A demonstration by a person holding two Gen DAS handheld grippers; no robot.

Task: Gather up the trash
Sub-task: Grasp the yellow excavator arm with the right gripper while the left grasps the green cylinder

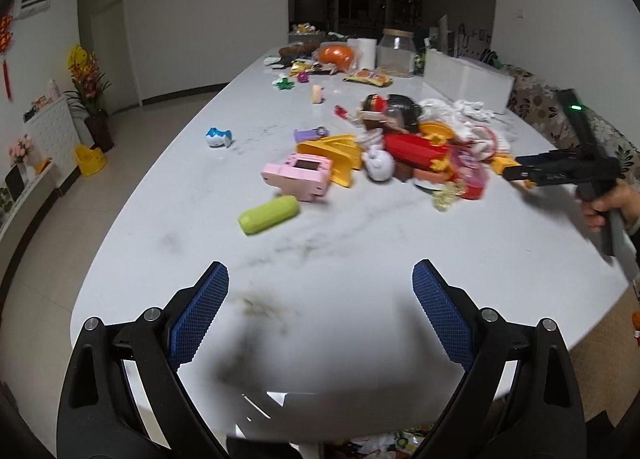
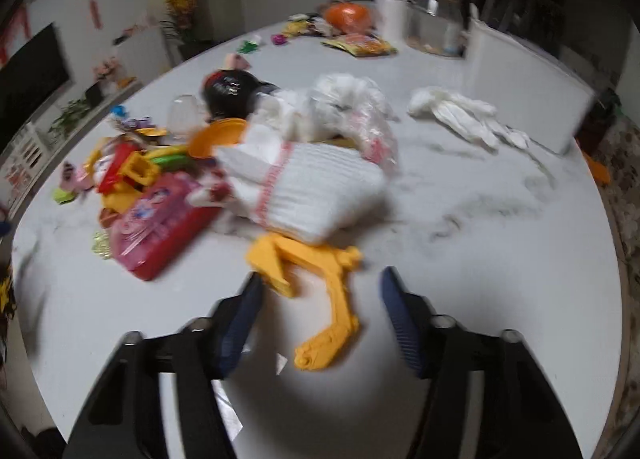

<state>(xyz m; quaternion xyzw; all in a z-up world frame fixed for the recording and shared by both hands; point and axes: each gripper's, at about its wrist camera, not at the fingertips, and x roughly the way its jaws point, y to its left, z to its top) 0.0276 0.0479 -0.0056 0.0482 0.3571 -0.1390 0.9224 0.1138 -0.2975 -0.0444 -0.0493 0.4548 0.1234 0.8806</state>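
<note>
The left gripper (image 1: 320,299) hangs over the near end of the white desk (image 1: 360,227), its blue-padded fingers (image 1: 200,311) spread wide with nothing between them but bare desktop and a faint dark smudge. Ahead of it lies a green case (image 1: 269,215), then a pink toy camera (image 1: 298,175), and further left a small blue and white toy (image 1: 218,137) on its own.

The right gripper (image 2: 320,311) also points down at the desk. Its fingers (image 2: 400,319) stand apart and grip nothing; a yellow plastic toy piece (image 2: 320,287) lies on the desk between and just ahead of them, not pressed by either pad. The view is blurred. In the left wrist view the same gripper (image 1: 516,173) shows at the right edge, held by a person's hand (image 1: 608,203).

The trash sits in one heap at mid-desk. Just beyond the yellow piece lies a folded white cloth with a red stripe (image 2: 304,187), with a crumpled clear plastic bag (image 2: 352,111) behind it and a red flat package (image 2: 156,227) to its left. A crumpled white tissue (image 2: 460,115) lies apart to the right, near a white box (image 2: 528,79). At the far end stand an orange bag (image 1: 336,55), a paper roll (image 1: 366,53) and a glass jar (image 1: 396,53).
</note>
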